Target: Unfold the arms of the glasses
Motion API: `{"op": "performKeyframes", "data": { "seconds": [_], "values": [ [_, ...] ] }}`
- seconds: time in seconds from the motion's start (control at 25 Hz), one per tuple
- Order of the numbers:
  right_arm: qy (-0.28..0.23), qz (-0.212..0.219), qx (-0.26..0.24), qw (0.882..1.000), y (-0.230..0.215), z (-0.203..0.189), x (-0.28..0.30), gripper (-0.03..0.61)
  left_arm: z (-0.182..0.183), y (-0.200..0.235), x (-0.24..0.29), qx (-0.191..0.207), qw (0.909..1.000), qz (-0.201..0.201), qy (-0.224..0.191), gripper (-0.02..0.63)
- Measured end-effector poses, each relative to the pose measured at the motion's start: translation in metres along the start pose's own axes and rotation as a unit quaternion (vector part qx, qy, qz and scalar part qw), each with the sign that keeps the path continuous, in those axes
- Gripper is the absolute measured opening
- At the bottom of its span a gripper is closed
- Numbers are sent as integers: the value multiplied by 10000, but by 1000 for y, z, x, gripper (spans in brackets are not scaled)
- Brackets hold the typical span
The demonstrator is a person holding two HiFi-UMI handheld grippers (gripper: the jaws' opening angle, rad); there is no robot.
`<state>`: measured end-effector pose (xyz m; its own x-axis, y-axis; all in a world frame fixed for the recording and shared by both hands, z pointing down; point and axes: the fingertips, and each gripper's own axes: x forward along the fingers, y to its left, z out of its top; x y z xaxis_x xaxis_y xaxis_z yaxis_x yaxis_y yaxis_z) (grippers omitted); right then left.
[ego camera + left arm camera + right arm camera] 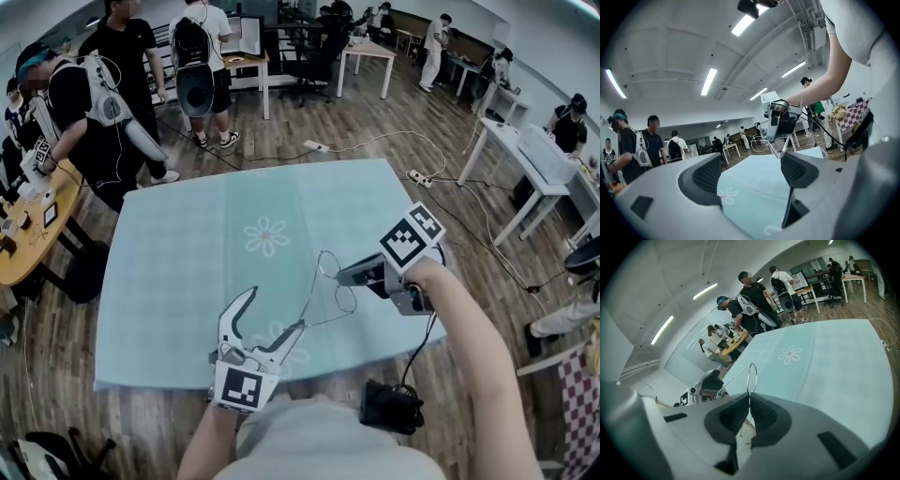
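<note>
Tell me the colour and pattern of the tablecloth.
Pale blue-green tablecloth with white daisy-like flowers; clearest in the head view.

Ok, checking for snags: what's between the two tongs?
Only the thin wire-rimmed glasses, clamped in the right tongs and reaching toward the open left tongs; head view.

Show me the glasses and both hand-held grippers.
glasses (751, 377), right gripper view, lens.
left hand-held gripper (277, 309), head view, between open fingertips.
right hand-held gripper (749, 397), right gripper view, between closed fingertips.

White left hand-held gripper (275, 309) and grey right hand-held gripper (342, 276) carry black-and-white square markings.
</note>
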<state>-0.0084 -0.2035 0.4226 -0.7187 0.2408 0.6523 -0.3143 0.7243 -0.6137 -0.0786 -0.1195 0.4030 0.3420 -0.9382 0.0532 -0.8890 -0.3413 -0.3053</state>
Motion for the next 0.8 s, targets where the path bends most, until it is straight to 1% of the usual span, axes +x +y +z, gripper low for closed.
{"op": "performKeyframes", "data": {
  "seconds": [0.12,0.36,0.6,0.8],
  "values": [
    [41,78,36,10000,-1,-5,-3,14,1,0,-2,-17,10000,63,-24,391],
    [278,27,15,9996,-6,-19,-6,14,0,-1,-7,-16,9999,126,22,391],
    [496,14,-93,9987,-5,-28,-2,14,-9,11,-11,-101,9996,234,98,391],
    [676,-17,-176,9976,-7,-37,-3,14,-15,18,-14,-56,9993,321,175,391]
  ]
}}
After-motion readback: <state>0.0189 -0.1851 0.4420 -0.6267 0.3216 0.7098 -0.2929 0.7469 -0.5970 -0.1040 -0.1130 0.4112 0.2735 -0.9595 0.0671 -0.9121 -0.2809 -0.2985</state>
